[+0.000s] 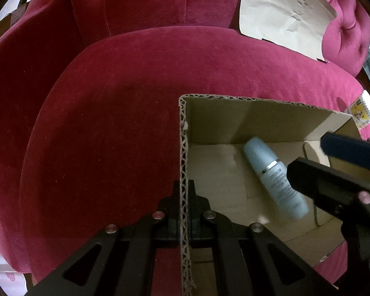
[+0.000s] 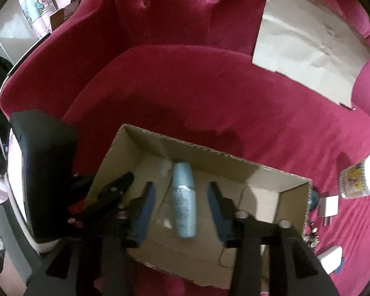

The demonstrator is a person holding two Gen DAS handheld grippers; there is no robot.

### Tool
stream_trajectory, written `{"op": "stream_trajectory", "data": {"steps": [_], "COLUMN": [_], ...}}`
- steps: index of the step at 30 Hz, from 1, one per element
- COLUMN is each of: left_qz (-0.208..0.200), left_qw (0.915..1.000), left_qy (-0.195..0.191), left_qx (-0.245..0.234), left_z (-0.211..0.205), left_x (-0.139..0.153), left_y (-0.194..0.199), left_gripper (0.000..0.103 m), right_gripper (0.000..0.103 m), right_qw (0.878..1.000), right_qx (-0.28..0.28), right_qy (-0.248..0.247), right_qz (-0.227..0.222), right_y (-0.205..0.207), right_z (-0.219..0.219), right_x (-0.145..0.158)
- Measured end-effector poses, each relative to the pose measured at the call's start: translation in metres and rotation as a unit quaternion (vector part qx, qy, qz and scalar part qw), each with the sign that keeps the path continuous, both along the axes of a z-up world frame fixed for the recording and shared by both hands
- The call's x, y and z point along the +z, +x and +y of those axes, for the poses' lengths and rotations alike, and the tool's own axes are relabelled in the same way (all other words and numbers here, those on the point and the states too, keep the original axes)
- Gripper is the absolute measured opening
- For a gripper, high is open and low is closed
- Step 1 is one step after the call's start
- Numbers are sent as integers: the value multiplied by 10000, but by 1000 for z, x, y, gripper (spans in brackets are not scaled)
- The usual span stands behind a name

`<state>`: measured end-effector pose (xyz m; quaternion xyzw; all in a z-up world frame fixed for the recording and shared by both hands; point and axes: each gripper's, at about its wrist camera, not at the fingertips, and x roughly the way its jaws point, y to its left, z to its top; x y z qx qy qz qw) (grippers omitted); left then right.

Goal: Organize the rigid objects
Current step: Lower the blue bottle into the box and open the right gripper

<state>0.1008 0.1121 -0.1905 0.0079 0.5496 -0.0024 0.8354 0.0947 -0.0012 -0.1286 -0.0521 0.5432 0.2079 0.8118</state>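
An open cardboard box (image 1: 209, 113) (image 2: 145, 145) sits on a crimson velvet sofa seat. A pale blue bottle (image 1: 275, 180) (image 2: 183, 199) lies on the box floor, blurred. My left gripper (image 1: 184, 187) is shut on the box's left wall, one finger on each side. My right gripper (image 2: 182, 192) is open above the box, its blue-padded fingers (image 2: 145, 209) either side of the bottle and apart from it. The right gripper also shows in the left wrist view (image 1: 333, 162), over the box's right part.
A yellow-patterned white cup (image 2: 360, 177) (image 1: 362, 111), a white charger plug (image 2: 329, 207), another white item (image 2: 330, 259) and small metal bits (image 2: 313, 234) lie on the seat right of the box. A sheet of cardboard (image 1: 283, 12) (image 2: 308, 46) leans on the backrest.
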Motion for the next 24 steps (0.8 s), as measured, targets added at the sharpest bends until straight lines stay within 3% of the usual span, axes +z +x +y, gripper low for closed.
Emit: {"op": "stream_trajectory", "data": {"steps": [5, 14, 24], "left_qz": [1, -6, -11], "left_qw": [10000, 10000, 10000], "left_qy": [-28, -11, 14], "left_qx": [7, -9, -16], "left_z": [2, 2, 2], "left_x": [0, 1, 1], "left_y": [-1, -1, -2], "left_gripper": [3, 3, 3], "right_gripper": [76, 102, 103], "right_qw": [9997, 9980, 9980], "right_qx": [-80, -181, -191], "right_qy": [-208, -505, -506], "right_qz": [-135, -332, -341], "right_y": [1, 3, 4], "right_z": [-3, -13, -17], "right_x": [2, 1, 3]}}
